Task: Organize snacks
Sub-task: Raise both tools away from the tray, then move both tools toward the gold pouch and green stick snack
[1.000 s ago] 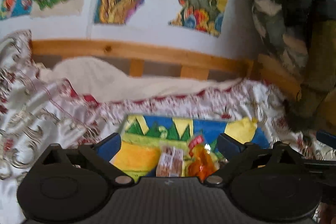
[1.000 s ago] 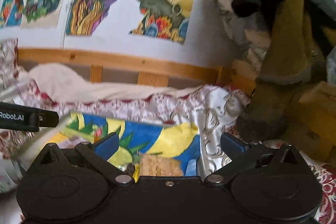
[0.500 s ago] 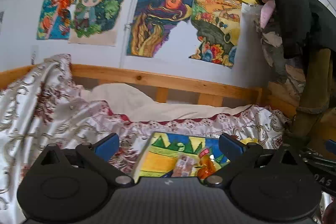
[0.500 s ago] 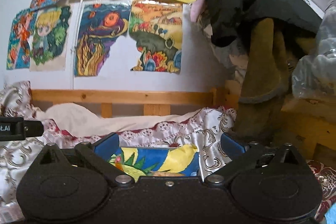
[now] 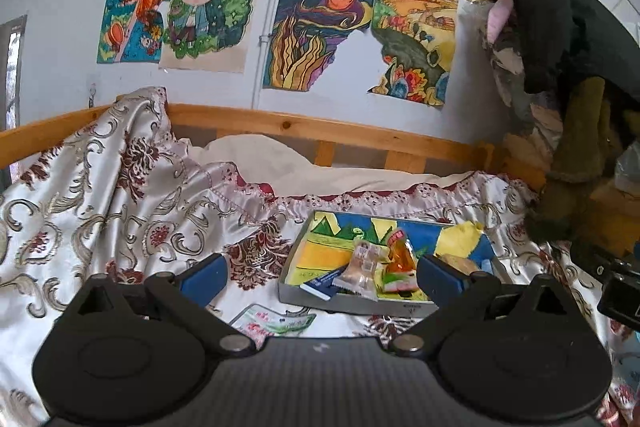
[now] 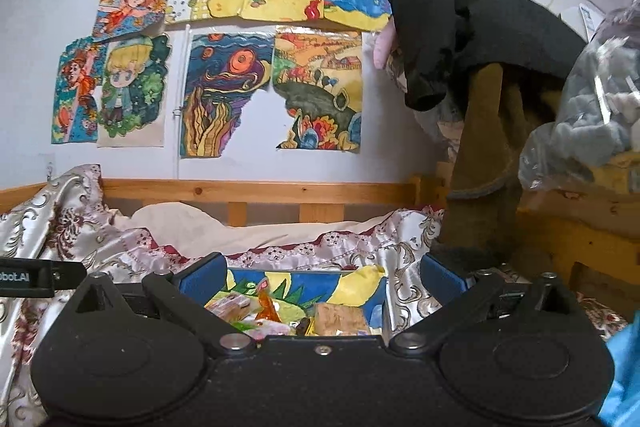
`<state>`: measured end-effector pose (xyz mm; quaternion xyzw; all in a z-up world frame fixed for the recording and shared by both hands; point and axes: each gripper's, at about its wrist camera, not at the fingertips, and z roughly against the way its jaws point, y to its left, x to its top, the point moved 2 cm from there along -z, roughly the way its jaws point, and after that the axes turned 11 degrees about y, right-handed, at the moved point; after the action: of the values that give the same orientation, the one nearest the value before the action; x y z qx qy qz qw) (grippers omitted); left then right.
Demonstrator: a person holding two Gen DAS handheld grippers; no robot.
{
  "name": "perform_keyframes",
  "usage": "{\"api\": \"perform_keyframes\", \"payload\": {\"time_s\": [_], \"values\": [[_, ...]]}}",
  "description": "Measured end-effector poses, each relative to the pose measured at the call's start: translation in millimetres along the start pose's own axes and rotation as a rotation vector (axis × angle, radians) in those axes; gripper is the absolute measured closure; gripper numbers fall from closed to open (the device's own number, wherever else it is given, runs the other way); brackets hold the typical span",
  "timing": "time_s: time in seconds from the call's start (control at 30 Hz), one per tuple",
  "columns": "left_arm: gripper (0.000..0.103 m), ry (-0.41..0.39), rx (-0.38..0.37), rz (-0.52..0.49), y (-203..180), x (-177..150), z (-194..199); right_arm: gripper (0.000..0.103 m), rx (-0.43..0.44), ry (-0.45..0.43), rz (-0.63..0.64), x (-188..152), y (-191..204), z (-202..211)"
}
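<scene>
Snacks [image 5: 372, 267] lie heaped in a shallow painted box [image 5: 352, 301] on the bed's patterned bedspread [image 5: 120, 203], gathered there, I'd guess, to keep them together. One green packet [image 5: 276, 323] sits just outside the box's near wall, not yet collected. Both the left tongs [image 5: 320, 277] and right tongs [image 6: 322, 277] hover near the box, spread wide and empty. Nothing blocks the packet.

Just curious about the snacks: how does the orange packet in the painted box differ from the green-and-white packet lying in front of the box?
The orange packet sits inside the box, propped among other snacks; the green-and-white packet lies flat on the bedspread, outside it. The orange one shows fully; the green-and-white one is partly hidden by the left gripper. Both are untouched small wrapped snacks.
</scene>
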<state>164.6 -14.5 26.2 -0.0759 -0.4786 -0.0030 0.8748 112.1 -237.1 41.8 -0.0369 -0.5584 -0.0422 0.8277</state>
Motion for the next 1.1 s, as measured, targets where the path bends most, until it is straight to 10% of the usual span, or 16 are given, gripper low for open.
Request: {"api": "perform_keyframes", "payload": {"time_s": [1.1], "values": [[0.0,0.237,0.155,-0.012,8,-69,71,0.001,0.036,0.366,0.022,-68,12,82]]}}
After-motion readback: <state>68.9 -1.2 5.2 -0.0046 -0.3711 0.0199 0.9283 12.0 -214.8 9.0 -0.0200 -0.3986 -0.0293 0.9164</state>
